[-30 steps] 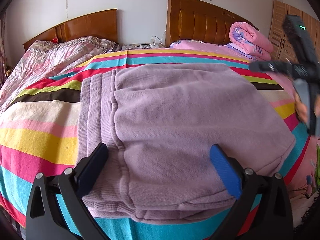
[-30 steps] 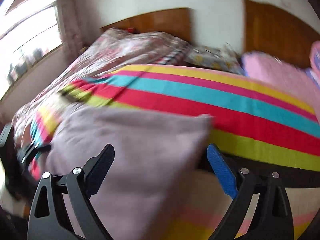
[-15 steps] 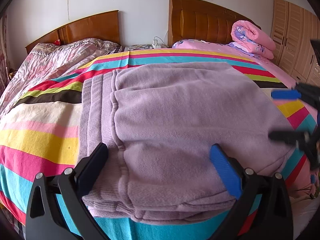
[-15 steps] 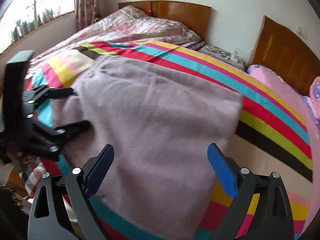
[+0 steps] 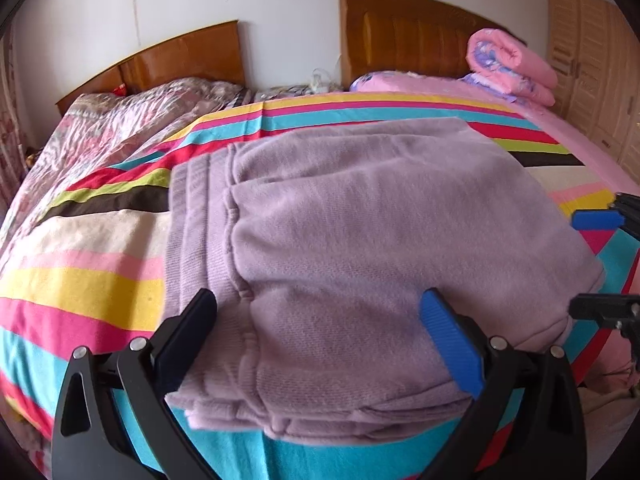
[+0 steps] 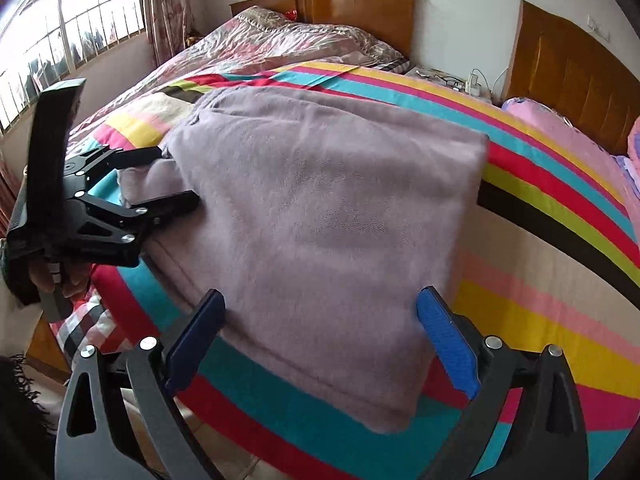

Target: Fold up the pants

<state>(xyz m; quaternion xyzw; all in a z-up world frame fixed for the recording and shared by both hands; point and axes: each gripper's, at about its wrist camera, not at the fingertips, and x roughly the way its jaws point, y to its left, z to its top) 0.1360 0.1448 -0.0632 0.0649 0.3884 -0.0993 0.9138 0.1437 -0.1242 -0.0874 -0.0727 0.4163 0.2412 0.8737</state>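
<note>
On striped bedspread [image 5: 100, 248]: folded lilac sweatpants [image 5: 360, 240] | left gripper [image 5: 320, 340], right gripper [image 6: 320, 340] spread, empty | step: final fold judged complete | next: withdraw.

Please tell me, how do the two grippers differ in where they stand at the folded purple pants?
The left gripper faces the end of the pants with the ribbed waistband and the stacked layers; the right gripper faces the smooth opposite end. In the right wrist view the left gripper's black fingers lie against the cloth edge; whether the right gripper touches the cloth is unclear. Both are open and clamp nothing, low over the striped sheet.
</note>
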